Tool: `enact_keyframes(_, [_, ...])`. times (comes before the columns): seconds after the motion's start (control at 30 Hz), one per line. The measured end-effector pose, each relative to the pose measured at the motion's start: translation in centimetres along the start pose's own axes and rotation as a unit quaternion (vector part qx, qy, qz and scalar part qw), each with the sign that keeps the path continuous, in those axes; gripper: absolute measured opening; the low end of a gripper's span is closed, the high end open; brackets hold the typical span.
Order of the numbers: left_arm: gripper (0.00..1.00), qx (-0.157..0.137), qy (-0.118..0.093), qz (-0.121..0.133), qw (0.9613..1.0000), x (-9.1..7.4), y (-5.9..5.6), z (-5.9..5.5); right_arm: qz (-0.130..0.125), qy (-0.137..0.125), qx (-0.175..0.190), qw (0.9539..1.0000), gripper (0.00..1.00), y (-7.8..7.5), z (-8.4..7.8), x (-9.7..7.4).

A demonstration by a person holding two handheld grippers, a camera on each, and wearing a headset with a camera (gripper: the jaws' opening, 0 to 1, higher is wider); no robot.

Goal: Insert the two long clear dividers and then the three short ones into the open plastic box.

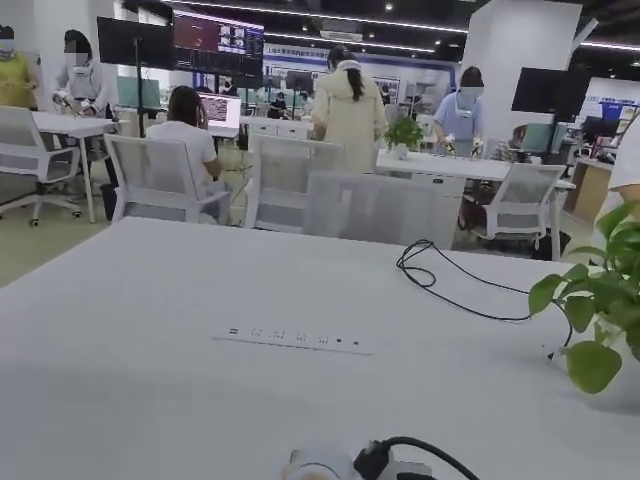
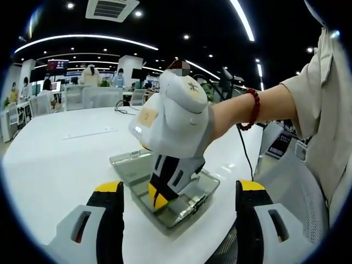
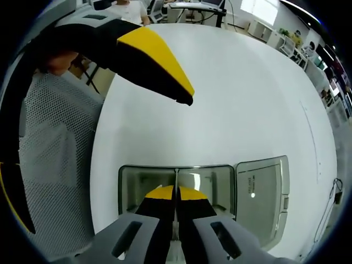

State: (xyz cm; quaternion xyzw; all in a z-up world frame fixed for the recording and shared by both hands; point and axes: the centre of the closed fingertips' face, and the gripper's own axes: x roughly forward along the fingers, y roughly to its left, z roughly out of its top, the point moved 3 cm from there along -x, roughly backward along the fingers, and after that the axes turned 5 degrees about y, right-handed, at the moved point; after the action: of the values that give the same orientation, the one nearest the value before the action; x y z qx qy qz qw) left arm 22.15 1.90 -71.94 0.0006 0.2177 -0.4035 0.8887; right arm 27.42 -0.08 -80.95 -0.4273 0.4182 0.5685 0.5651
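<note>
Two grippers at the open box on the white table
Right gripper jaws are pinched together on a thin clear divider standing in the box at 6 o'clock (lid at its 3 o'clock); left gripper jaws are spread wide.

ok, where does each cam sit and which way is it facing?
Head view: headset, facing forward across the table.
Left gripper view: on the open left claw, facing the right claw at the box; person's arm shows.
Right gripper view: on the shut right claw, looking down into the box.
Shared: both gripper views see the box and the other claw.
</note>
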Motion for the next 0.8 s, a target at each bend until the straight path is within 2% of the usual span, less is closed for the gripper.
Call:
enact_keyframes(0.23, [0.87,0.002,-0.003,0.011,0.9999,-0.3,0.1,0.1,0.002,-0.003,0.007,1.0,0.02,0.0,-0.1,0.3])
enact_keyframes(0.43, [0.88,0.005,-0.002,0.019,0.9998,-0.6,0.2,0.2,0.006,-0.031,0.037,0.9988,0.04,0.0,-0.2,0.3])
enact_keyframes(0.6, [0.89,0.005,-0.001,0.023,0.9997,-0.7,0.1,0.1,0.007,-0.047,0.047,0.9978,0.1,0.4,-0.1,0.2])
enact_keyframes(0.7, [0.9,0.004,-0.003,0.026,0.9996,-0.8,0.2,0.2,0.012,-0.063,0.067,0.9957,0.17,0.7,0.0,0.1])
enact_keyframes(0.8, [0.91,0.004,-0.006,0.031,0.9995,-0.9,0.3,0.2,-0.004,-0.078,0.066,0.9948,0.2,0.6,0.2,-0.8])
